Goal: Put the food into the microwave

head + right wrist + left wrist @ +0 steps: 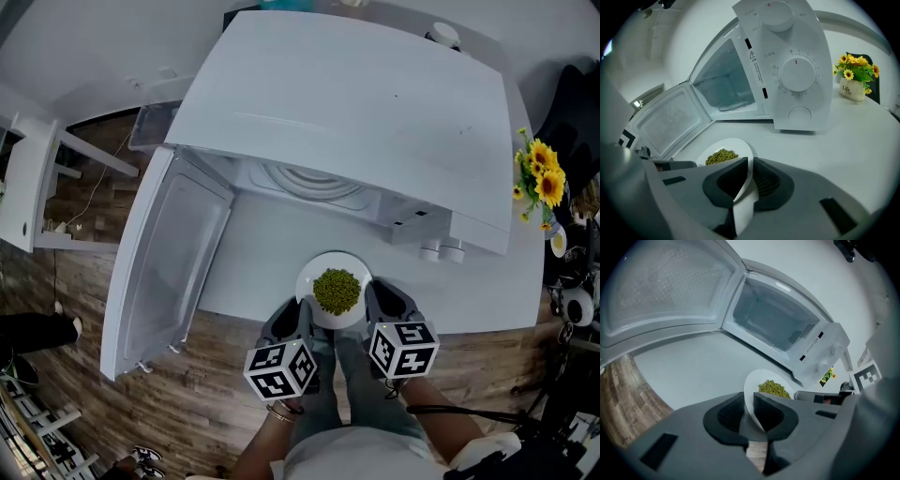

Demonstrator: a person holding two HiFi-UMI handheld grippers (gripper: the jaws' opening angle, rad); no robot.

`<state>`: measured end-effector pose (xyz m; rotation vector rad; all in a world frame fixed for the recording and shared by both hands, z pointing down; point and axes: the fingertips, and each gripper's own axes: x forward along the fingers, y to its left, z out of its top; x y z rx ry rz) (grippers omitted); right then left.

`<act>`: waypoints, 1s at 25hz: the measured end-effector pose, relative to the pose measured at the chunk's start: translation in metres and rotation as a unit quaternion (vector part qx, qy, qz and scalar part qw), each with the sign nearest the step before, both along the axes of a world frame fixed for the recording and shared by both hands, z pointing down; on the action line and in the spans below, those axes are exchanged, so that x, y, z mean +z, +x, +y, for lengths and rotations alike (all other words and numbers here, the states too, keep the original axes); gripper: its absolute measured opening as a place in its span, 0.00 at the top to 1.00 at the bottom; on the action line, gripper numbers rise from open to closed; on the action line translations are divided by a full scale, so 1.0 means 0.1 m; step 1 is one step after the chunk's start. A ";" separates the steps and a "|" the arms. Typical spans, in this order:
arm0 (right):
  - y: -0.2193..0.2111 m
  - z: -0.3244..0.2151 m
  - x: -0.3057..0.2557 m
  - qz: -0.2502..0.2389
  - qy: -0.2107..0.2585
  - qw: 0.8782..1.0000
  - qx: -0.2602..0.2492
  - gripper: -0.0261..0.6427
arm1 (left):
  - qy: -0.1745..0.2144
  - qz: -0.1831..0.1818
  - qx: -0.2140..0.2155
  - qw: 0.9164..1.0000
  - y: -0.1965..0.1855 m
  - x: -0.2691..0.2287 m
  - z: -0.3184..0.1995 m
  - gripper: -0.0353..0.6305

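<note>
Head view: 1 white plate (310, 278) heaped with small green food (337, 290) sits at the front edge of the white counter (253, 258), gripped from both sides. The left gripper (298, 317) pinches the plate's left rim and the right gripper (377, 307) its right rim (each gripper view shows its 2 jaws drawn narrow on the thin edge). Whether the plate rests on the counter or is lifted clear cannot be told. Ahead, the microwave (375, 112) stands with its door (173, 253) wide open to the left, the turntable (309, 180) visible inside. The step in hand looks like the carry toward the opening, with the plate not yet inside. The next move likely calls for both grippers advancing together, plate level, clearing the cavity's lower lip before setting down on the turntable.
</note>
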<state>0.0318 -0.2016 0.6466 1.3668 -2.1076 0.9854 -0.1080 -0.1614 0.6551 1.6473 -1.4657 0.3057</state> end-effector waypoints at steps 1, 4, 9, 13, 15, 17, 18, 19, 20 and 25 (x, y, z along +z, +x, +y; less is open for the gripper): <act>0.00 0.00 0.00 0.002 0.002 1.000 0.000 0.92 | 0.000 0.000 -0.003 1.000 0.00 0.00 0.00 0.86; 0.01 0.00 0.00 0.005 0.004 1.000 0.003 0.92 | 0.000 -0.001 -0.011 1.000 0.00 0.00 -0.01 0.86; 0.03 0.00 0.00 0.002 0.006 1.000 0.016 0.92 | 0.000 0.003 -0.017 1.000 0.01 0.01 0.00 0.86; 0.03 0.01 -0.01 -0.011 0.004 1.000 0.029 0.92 | -0.001 0.009 -0.023 1.000 0.00 -0.01 0.03 0.86; 0.02 0.02 -0.03 -0.016 0.004 0.999 0.032 0.92 | 0.003 0.011 -0.025 1.000 -0.01 -0.04 0.04 0.86; 0.01 0.02 -0.07 -0.017 0.007 0.999 0.033 0.92 | 0.007 0.011 -0.027 1.000 -0.03 -0.07 0.04 0.86; 0.00 0.02 -0.09 -0.017 0.009 0.999 0.033 0.92 | 0.009 0.010 -0.028 1.000 -0.03 -0.09 0.04 0.86; -0.01 0.02 -0.11 -0.018 0.011 0.999 0.032 0.92 | 0.010 0.010 -0.029 0.999 -0.04 -0.10 0.04 0.86; -0.02 0.02 -0.13 -0.018 0.013 0.999 0.031 0.92 | 0.011 0.011 -0.030 0.999 -0.05 -0.12 0.04 0.86; -0.06 -0.01 -0.24 -0.022 0.023 0.999 0.030 0.92 | 0.022 0.012 -0.035 0.999 -0.09 -0.23 0.01 0.86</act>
